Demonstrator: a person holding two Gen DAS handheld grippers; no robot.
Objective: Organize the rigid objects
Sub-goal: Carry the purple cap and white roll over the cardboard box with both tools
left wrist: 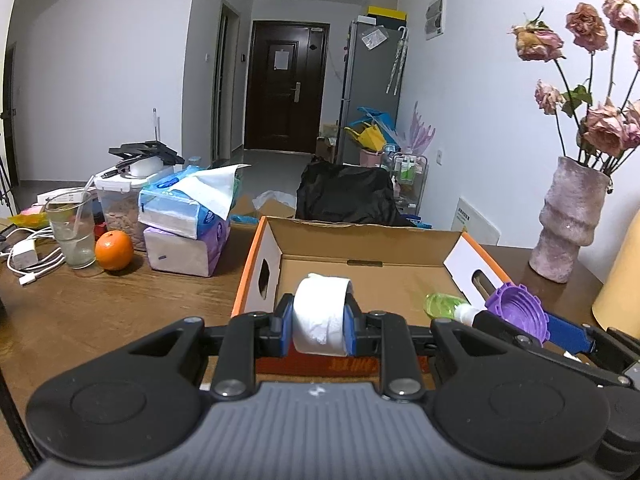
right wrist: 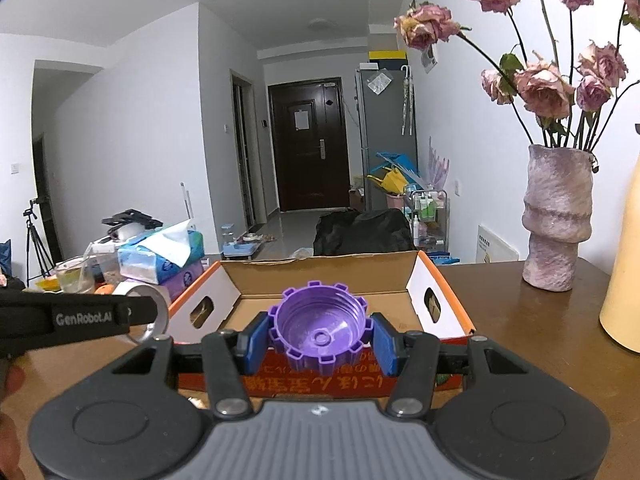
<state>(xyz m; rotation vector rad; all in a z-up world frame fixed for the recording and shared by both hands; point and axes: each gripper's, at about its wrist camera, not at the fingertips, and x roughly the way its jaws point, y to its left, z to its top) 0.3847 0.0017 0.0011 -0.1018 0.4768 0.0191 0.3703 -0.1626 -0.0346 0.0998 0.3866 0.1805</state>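
My left gripper (left wrist: 319, 322) is shut on a white tape roll (left wrist: 320, 312), held upright between the blue pads over the near edge of an open cardboard box (left wrist: 360, 236) with orange rims. A small green bottle (left wrist: 442, 305) lies inside the box at its near right. My right gripper (right wrist: 320, 340) is shut on a purple ridged cap (right wrist: 320, 326), hollow side facing the camera, also at the box's (right wrist: 320, 270) near edge. In the left wrist view the purple cap (left wrist: 516, 312) shows at the right. In the right wrist view the tape roll (right wrist: 154, 314) shows at the left.
A pinkish vase (left wrist: 568, 220) of dried roses stands on the wooden table right of the box, with a yellow object (right wrist: 624, 280) beyond. Left of the box are tissue packs (left wrist: 184, 232), an orange (left wrist: 114, 250), a glass with a straw (left wrist: 74, 232) and white cables (left wrist: 28, 260).
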